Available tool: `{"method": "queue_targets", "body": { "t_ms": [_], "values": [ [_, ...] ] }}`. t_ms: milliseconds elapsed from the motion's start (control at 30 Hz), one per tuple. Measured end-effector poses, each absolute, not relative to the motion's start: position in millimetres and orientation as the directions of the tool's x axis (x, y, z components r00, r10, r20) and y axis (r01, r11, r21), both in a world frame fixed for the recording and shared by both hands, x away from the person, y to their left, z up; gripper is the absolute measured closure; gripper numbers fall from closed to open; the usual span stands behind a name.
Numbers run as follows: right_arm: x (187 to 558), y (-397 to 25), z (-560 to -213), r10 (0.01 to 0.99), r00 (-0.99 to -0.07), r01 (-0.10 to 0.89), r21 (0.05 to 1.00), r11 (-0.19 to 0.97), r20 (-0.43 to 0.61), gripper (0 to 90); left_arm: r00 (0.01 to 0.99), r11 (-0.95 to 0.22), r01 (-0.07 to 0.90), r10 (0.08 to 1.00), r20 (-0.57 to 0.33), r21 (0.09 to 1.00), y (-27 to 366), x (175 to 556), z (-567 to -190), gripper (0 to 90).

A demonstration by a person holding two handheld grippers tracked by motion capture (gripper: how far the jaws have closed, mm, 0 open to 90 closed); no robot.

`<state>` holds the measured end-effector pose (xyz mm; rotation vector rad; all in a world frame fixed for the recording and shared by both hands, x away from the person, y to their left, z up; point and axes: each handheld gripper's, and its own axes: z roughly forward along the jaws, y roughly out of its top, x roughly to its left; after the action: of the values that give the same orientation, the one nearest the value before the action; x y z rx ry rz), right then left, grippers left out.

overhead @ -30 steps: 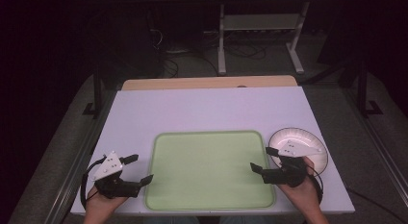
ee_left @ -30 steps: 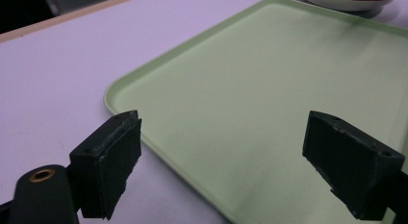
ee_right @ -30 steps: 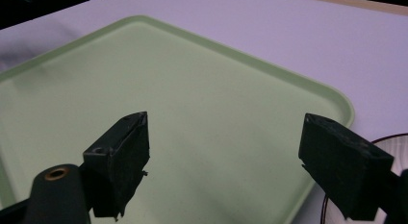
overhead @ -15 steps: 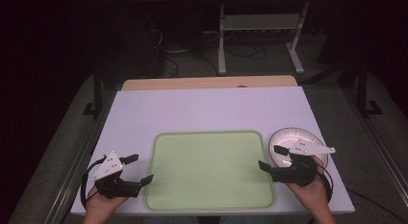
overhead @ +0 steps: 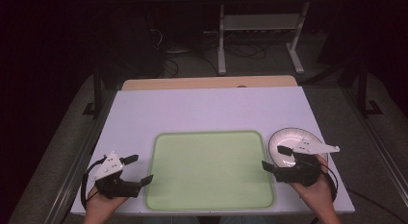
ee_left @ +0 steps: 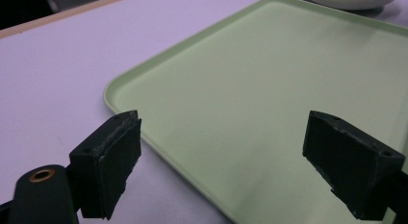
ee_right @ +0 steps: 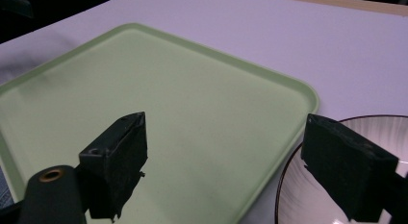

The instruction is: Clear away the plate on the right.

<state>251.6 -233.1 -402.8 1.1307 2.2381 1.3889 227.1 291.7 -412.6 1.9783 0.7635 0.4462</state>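
Nothing is picked up yet: the right gripper (overhead: 277, 158), jaws spread, hovers at the white plate (overhead: 288, 139) in the frame's lower right beside the empty green tray (overhead: 209, 168), while the left gripper (overhead: 138, 168) waits, jaws apart, lower left.

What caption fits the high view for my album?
Two open grippers, left and right, flank a green tray beside a white plate.

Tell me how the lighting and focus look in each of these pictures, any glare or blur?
High view: the white table is evenly lit while the surroundings fall into near darkness, and the picture is soft overall. Left gripper view: the left tool shows its near jaws slightly blurred, and the green tray is matte, without glare. Right gripper view: a faint shadow lies at the tray's far left corner, and the white plate shows fine streaks.
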Motion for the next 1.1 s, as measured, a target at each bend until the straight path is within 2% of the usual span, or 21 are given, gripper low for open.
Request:
{"method": "queue_targets", "body": {
  "t_ms": [167,433,567,667,1100],
  "values": [
    [250.3,-237.3,-399.0,0.743,-0.65,0.483,0.841,0.244,0.158,14.7,0.736,-0.367,0.332,0.677,0.004,0.869,292.7,227.1,-412.5,13.4],
    [248.9,-256.6,-399.6,0.758,-0.617,0.537,0.817,0.21,0.211,13.7,0.737,-0.371,0.336,0.676,0.004,0.866,292.8,226.8,-412.6,13.4],
    [248.0,-272.4,-401.5,0.744,-0.604,0.579,0.799,0.162,0.286,13.5,0.737,-0.372,0.337,0.676,0.003,0.865,292.6,227.0,-412.9,13.4],
    [248.5,-276.7,-401.3,0.75,-0.588,0.597,0.788,0.151,0.302,13.5,0.737,-0.372,0.333,0.676,0.007,0.867,292.9,226.8,-412.3,13.4],
    [246.5,-292.7,-393.8,0.77,-0.577,0.621,0.758,0.198,0.272,13.2,0.736,-0.367,0.337,0.677,0.0,0.867,295.2,226.6,-413.0,13.4]
  ]
}}
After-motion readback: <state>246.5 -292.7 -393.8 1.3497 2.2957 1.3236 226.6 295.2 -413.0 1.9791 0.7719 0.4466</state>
